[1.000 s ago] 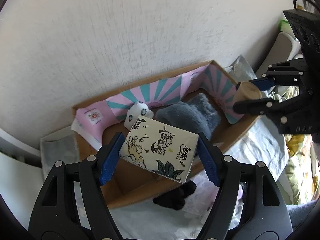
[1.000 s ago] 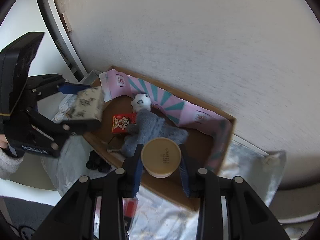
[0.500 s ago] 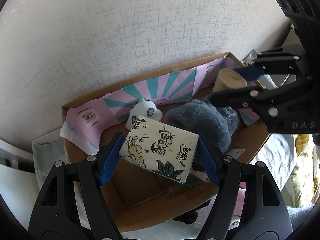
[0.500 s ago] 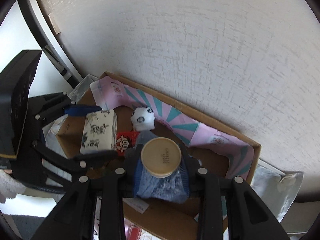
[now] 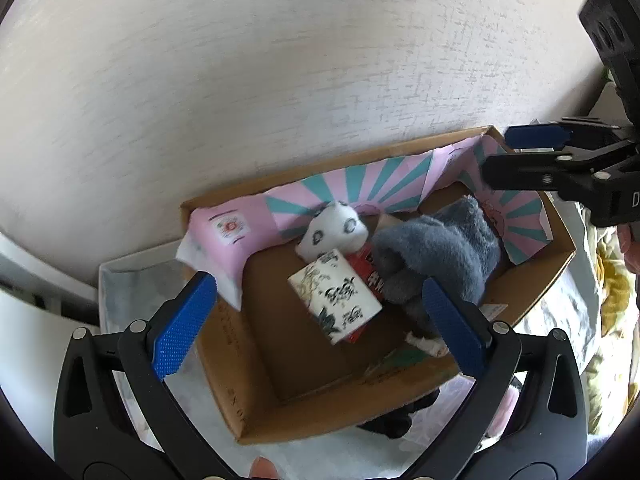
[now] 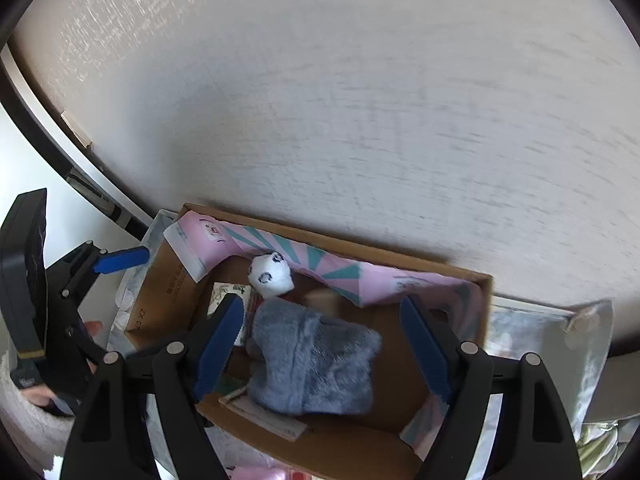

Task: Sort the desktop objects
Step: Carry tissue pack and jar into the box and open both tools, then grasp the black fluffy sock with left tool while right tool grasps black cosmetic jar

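Tongs (image 5: 320,320) spread; box (image 5: 224,344) holds one tissue pack (image 5: 336,294).

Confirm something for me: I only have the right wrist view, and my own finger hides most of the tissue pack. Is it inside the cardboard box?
Observer: Yes. The tissue pack lies inside the cardboard box, clear of the left gripper, whose jaws stand wide open.
Operator: What is it resting on?
Observer: It lies partly on a red packet, right beside the grey plush.
Operator: Is anything outside the box on your side?
Observer: A black object sits just outside the box's near wall. I cannot tell what it is.
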Available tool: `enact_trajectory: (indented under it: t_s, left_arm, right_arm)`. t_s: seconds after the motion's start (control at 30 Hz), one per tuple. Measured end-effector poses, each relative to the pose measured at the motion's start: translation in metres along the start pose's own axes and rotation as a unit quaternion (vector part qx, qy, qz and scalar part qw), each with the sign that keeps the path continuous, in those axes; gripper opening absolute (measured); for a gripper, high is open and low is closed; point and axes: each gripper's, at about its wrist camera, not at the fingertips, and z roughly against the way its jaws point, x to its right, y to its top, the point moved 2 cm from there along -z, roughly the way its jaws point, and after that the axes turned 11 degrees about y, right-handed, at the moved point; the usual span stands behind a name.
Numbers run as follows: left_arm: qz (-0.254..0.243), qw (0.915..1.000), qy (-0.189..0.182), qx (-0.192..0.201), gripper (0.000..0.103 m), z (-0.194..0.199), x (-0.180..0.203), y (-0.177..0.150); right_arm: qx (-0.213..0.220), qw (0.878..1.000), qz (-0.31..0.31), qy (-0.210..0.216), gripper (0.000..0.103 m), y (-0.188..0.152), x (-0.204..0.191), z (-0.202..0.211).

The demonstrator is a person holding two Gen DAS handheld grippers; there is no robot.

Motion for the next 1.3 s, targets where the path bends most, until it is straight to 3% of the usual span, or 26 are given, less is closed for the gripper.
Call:
enact_trajectory:
  t_s: [0.33, 0.53, 0.67, 1.13, 1.3]
  left_arm:
    - [0.023, 0.9996, 0.007, 0.012, 0.103, 0.028, -0.019, -0.009]
    - [0.025, 0.999, 0.005, 0.036, 0.103, 0.054, -0.02, -0.008]
    - [0.016, 0.9983, 0.022, 0.052, 0.103, 0.071, -0.017, -0.01]
    - [0.005, 0.9961, 0.017, 0.086, 0.103, 0.122, -0.019, -0.013]
    - [0.001, 0.9957, 0.018, 0.091, 0.103, 0.132, -0.02, -0.026]
  right_arm:
    - [0.009, 1.0, 0.009, -0.017, 0.077, -0.009, -0.003, 0.025]
    - [0.018, 1.0, -0.007, -0.014, 0.077, -0.016, -0.003, 0.04]
    - [0.017, 0.999, -0.001, -0.036, 0.077, -0.023, -0.008, 0.048]
    - [0.098, 0.992, 0.027, -0.078, 0.077, -0.039, -0.025, 0.115]
    - [0.101, 0.989, 0.055, -0.095, 0.077, -0.056, -0.036, 0.132]
